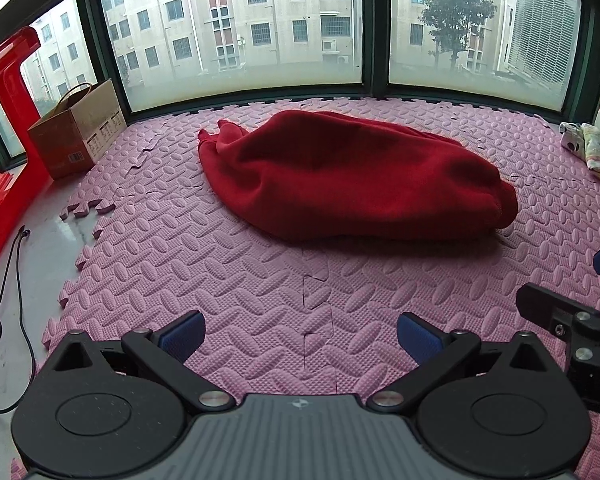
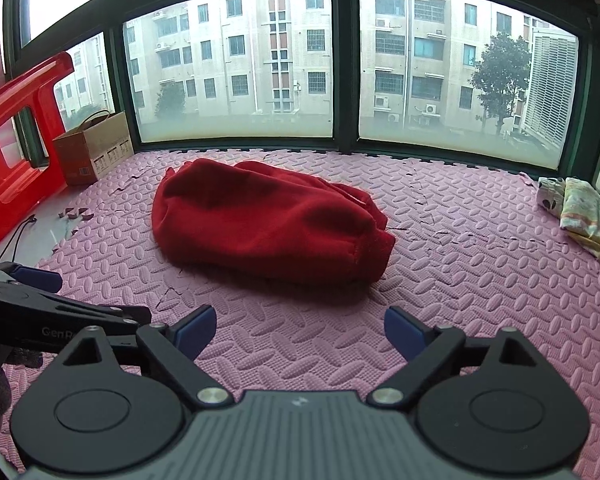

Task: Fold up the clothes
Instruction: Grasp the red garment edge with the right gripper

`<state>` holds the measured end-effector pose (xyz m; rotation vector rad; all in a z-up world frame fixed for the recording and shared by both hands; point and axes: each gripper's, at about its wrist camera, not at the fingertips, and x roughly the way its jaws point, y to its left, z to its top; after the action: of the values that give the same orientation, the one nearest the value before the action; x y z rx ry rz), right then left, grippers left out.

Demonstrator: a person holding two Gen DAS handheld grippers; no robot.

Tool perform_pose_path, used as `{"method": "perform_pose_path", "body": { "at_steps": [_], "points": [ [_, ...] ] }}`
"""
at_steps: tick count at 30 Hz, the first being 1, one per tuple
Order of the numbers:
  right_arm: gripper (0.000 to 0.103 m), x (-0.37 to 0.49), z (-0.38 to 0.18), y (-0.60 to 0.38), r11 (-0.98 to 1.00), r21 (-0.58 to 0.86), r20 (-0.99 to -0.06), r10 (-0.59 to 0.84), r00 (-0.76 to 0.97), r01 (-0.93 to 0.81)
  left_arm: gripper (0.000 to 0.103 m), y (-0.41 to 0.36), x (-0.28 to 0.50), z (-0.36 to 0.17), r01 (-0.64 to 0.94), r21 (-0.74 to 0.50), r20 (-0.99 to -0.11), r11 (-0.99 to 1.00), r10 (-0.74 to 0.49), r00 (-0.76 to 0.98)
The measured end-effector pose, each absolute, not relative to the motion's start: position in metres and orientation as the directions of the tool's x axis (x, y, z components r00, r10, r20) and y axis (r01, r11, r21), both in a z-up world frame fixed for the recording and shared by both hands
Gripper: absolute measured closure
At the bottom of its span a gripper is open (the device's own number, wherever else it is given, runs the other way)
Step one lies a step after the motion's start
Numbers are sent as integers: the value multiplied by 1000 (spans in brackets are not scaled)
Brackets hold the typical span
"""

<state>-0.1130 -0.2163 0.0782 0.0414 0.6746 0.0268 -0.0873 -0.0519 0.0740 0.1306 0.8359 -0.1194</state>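
- Garment position: the red garment (image 1: 352,176) is lying in a rounded, bunched heap near the middle of the pink foam mat (image 1: 228,280), toward the window (image 1: 240,28). It is sitting on open mat on every side, probably so that both tools can be reaching it and spreading it flat.
- Left hand-held gripper (image 1: 300,338): its blue pads are standing wide apart over bare mat, gripping nothing. It is hovering short of the garment's near edge.
- Right hand-held gripper (image 2: 300,330): its jaws are also standing wide, with only mat between them. It is facing the near right end of the heap without touching it.
- Pairing: the two tools are sitting side by side, each showing in the other's view, which suits a two-point pickup of one hem.
- Surroundings: a cardboard box (image 1: 80,128) and a red plastic frame (image 1: 4,152) are standing at the far left, and patterned cloths (image 2: 580,212) are lying at the right edge, well apart from the garment.
- Stage, as a judgement: folding is not yet starting; the heap is needing to be opened out first.
- Risk: thick fleece may be bunching in the jaws, so more than one layer may be getting caught.
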Motion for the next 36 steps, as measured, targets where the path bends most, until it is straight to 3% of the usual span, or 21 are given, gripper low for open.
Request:
{"method": "perform_pose_path", "body": {
  "at_steps": [11, 22, 25, 27, 29, 34, 36],
  "points": [
    [27, -53, 79, -252, 999, 45, -628, 24, 778, 6, 1, -60, -47, 80, 166, 82, -742, 983, -50, 668],
    [42, 18, 55, -306, 987, 158, -670, 82, 738, 33, 17, -59, -21, 81, 155, 51, -757, 987, -63, 651],
    [50, 31, 41, -315, 964, 267, -681, 176, 711, 18, 21, -57, -22, 80, 152, 52, -761, 987, -59, 646],
    [63, 31, 32, -311, 956, 292, -684, 211, 698, -3, 24, -54, -23, 81, 148, 50, -762, 988, -58, 645],
    [74, 24, 36, -305, 961, 276, -675, 207, 708, -17, 28, -50, -25, 83, 140, 46, -760, 989, -56, 648],
    [85, -16, 65, -279, 970, 218, -622, 224, 751, -108, 34, -36, -32, 95, 122, 6, -746, 992, -77, 662],
    [94, -33, 75, -264, 971, 177, -613, 238, 753, -163, 34, -32, -39, 103, 128, -12, -735, 992, -95, 672]
  ]
}}
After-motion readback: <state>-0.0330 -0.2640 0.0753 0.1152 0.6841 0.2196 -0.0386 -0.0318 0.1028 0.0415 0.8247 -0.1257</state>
